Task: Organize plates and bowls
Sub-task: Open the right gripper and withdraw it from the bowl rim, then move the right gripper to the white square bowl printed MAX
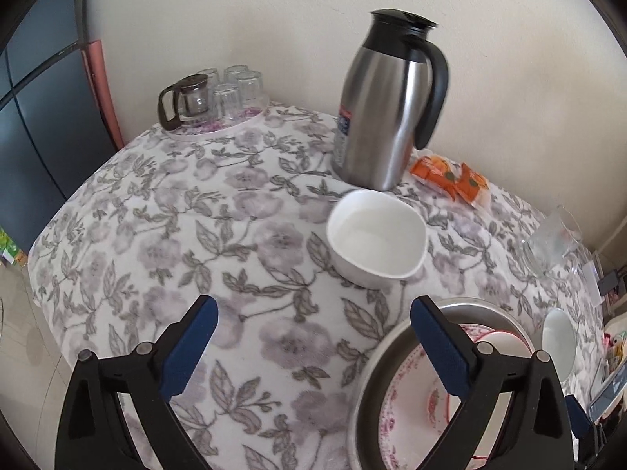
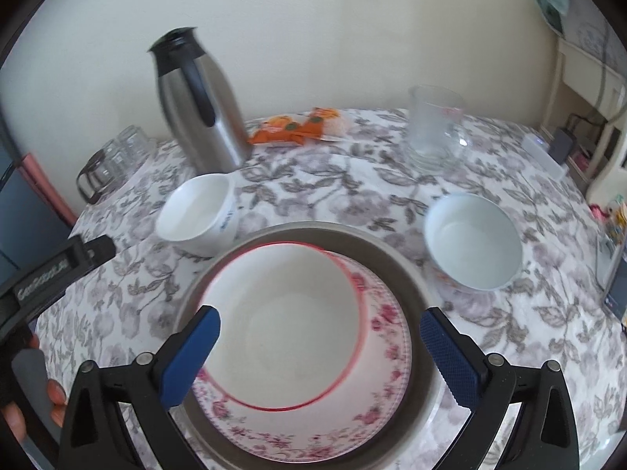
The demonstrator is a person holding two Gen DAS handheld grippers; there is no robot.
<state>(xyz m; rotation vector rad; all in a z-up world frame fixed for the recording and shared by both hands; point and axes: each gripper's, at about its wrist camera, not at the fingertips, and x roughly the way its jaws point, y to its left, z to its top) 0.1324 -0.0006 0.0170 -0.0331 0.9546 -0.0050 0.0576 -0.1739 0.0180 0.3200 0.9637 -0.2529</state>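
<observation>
Right wrist view: your right gripper (image 2: 319,337) stands wide apart over the stack, its blue pads on either side of the red-rimmed bowl (image 2: 286,325) without pressing on it, so it grips nothing. That bowl sits on the pink-flowered plate (image 2: 392,356), off toward the plate's left, and the plate lies in the grey metal pan (image 2: 392,258) on the flowered tablecloth (image 2: 352,192).

Your left gripper (image 1: 313,335) is just as wide, with only cloth between its pads; its right pad hangs over the pan's rim. It holds nothing.

Two white bowls stand loose on the cloth: the left bowl (image 2: 198,213) just beyond the pan, near the steel jug (image 2: 203,105), and the right bowl (image 2: 472,241) to the pan's right, near the glass measuring cup (image 2: 433,129).

Writing: the left bowl has a small blue mark on its side, too blurred to read. Your left gripper's body, seen at the right view's edge, carries white lettering you cannot make out. The jug's label in the left view is unreadable. Orange packets (image 2: 298,127) lie behind the jug.
</observation>
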